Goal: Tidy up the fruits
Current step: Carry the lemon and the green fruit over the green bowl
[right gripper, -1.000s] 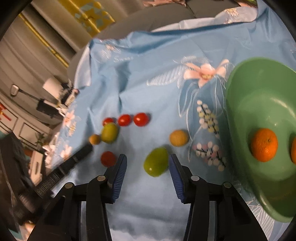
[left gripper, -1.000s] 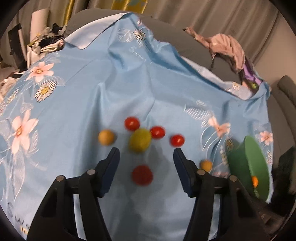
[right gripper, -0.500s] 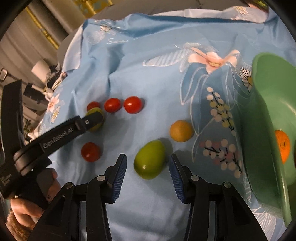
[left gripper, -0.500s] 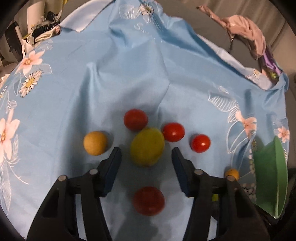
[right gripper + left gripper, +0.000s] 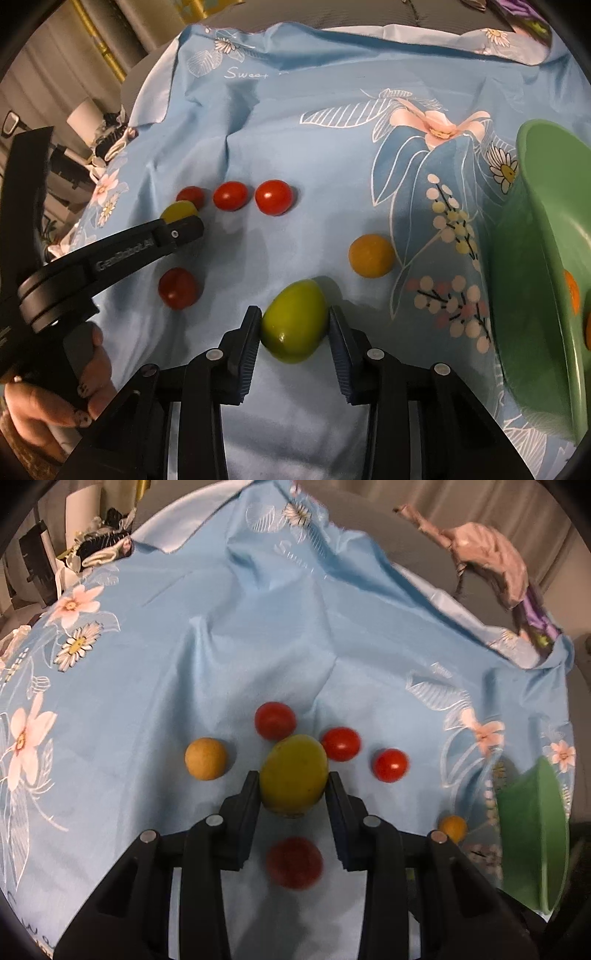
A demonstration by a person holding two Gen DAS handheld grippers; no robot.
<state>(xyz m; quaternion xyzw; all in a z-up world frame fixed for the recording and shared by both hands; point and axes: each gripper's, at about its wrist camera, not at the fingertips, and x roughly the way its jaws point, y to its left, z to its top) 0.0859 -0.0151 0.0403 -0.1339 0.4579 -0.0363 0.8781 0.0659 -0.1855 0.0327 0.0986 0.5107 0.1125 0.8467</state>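
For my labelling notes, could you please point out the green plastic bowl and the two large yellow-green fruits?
Green plastic bowl [image 5: 535,258]: right wrist view, outer wall.
Yellow-green fruit [image 5: 293,775]: left wrist view, centre.
Greener fruit [image 5: 294,321]: right wrist view, centre.

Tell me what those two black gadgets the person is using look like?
Each gripper is matte black plastic: two long arms joined by round silver pins, ending in flat fingers faced with ribbed dark-blue pads. That holds for the left gripper and the right gripper. The left one carries white lettering along its side. The hand holding it has dark patterned nail polish.
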